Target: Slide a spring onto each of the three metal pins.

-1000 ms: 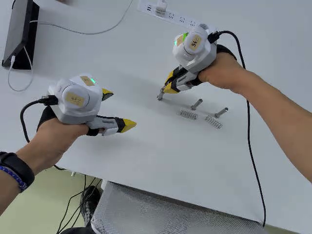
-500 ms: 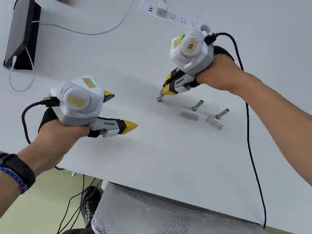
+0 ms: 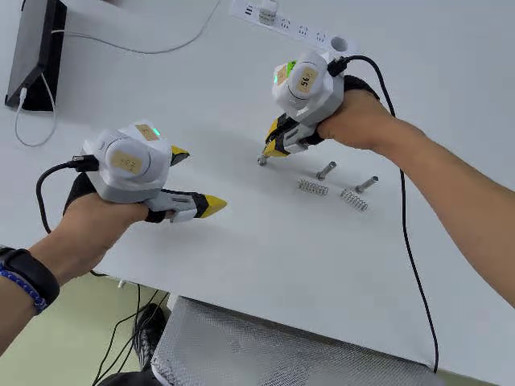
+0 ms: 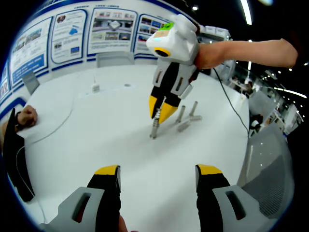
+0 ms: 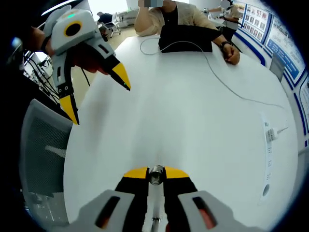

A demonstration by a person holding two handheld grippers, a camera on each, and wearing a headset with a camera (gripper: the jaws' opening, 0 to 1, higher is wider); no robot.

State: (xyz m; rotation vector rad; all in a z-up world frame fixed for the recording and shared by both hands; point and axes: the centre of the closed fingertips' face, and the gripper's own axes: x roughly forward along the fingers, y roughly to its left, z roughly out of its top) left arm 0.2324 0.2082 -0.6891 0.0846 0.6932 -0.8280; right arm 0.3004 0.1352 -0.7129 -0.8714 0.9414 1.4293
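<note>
Head view: right gripper (image 3: 269, 151) clenched on upright pin (image 3: 262, 160), tip down on bench (image 3: 241, 249); two pins (image 3: 325, 170) and two springs (image 3: 312, 187) loose just beside. Left gripper view: left gripper (image 4: 158, 170) released, empty. Right gripper view: likely to topple or skid if grip slackens.

pins (image 3: 325, 170) — 3 | springs (image 3: 312, 187) lying loose — 2 | power strip (image 3: 283, 25) — 1
</note>
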